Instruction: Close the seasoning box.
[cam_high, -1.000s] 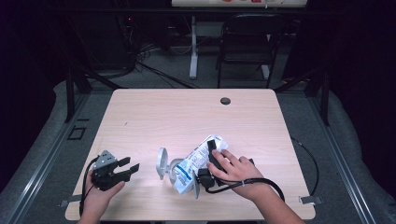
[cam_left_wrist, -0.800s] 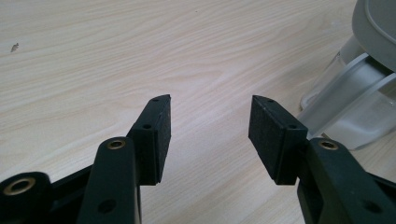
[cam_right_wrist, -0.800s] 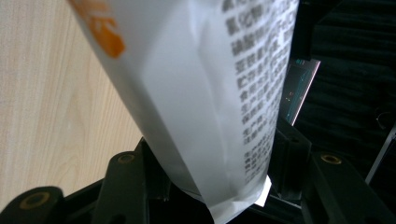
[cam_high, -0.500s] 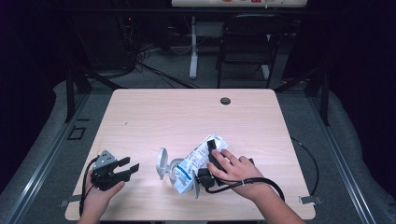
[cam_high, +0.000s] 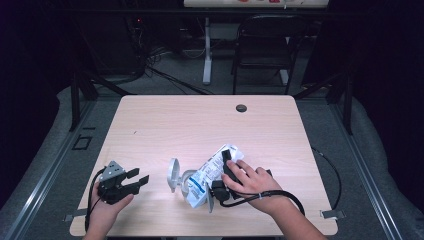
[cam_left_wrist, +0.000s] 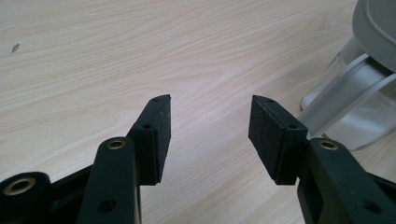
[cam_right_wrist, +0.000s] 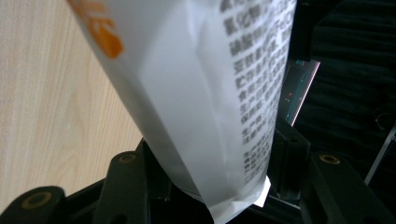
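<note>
where it tilts, white bag (cam_high: 210, 172), crinkled, dark print, orange mark

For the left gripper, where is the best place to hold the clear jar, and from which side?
Probably the jar's clear wall just below its rim, approached from the left gripper. That side is free; the bag leans into the mouth from the right, and the open lid stands at the rim.

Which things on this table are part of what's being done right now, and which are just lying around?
In use:
- white printed bag, between the right gripper jaws, tilted over the container
- clear container with its grey lid flipped open
- left gripper, jaws open, waiting beside it

Just there:
- round black grommet in the table
- black chair behind it
- cables on the floor
</note>
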